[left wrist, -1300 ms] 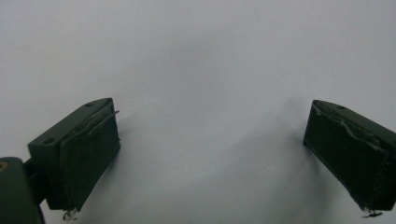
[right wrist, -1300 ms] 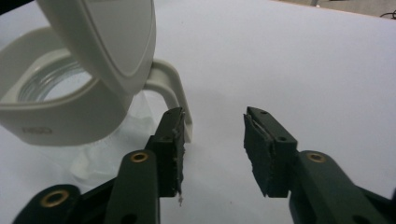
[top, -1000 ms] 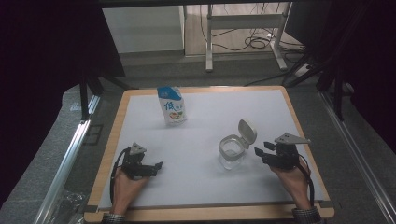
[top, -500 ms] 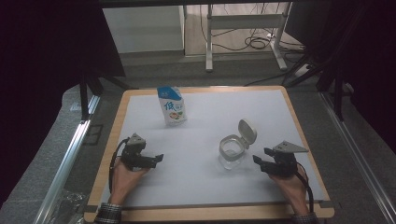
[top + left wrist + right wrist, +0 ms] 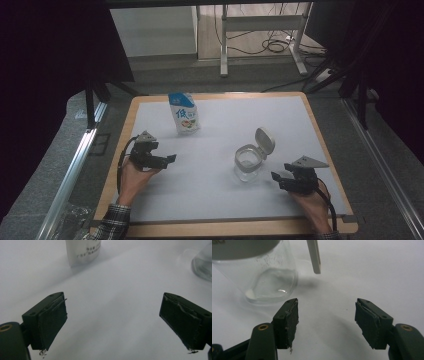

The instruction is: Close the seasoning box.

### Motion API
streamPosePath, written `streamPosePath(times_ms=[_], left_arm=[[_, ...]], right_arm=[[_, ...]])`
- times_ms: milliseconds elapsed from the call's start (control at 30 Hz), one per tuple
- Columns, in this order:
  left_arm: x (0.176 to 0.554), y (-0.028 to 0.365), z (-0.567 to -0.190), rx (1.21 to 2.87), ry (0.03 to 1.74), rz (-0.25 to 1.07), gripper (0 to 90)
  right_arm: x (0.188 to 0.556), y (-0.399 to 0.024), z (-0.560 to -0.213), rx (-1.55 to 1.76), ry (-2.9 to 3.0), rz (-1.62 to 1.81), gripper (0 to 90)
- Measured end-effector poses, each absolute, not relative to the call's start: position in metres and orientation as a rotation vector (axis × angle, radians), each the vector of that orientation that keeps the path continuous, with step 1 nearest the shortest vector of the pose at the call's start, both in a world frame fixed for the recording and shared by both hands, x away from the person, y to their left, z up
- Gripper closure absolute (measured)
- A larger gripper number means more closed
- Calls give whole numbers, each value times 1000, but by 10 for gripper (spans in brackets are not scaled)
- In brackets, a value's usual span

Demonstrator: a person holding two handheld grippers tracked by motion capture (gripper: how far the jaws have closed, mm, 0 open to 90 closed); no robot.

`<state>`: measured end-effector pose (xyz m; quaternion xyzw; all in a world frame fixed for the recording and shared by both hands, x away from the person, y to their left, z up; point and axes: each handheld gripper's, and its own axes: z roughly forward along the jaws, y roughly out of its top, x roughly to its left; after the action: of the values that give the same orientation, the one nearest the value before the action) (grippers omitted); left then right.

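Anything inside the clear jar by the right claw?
The clear jar stands with its lid flipped open; it looks empty apart from a small pale speck at the bottom edge. The rim band hides its upper part.

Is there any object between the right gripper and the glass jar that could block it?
Nothing visible does. Bare white mat lies between the right gripper and the glass jar. The jaws stand apart with nothing in them and have just been opening. The jar's lid is flipped up on its far side.

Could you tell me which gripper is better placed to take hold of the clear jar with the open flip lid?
Right. The right gripper sits just beside the jar with open, empty jaws that have just been opening; the left gripper is farther off, nearer the pouch.
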<state>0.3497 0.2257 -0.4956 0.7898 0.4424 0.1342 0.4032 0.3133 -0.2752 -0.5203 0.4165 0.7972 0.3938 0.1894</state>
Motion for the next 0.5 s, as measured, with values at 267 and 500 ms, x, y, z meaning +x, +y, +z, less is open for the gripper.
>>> streamPosePath(times_ms=[267, 500], left_arm=[[370, 223, -482, 2011, 1097, 380, 110], [386, 224, -475, 1986, 1092, 372, 157]], right_arm=[[312, -270, -529, 1159, 2275, 1061, 350], [313, -268, -530, 1158, 2290, 1034, 339]])
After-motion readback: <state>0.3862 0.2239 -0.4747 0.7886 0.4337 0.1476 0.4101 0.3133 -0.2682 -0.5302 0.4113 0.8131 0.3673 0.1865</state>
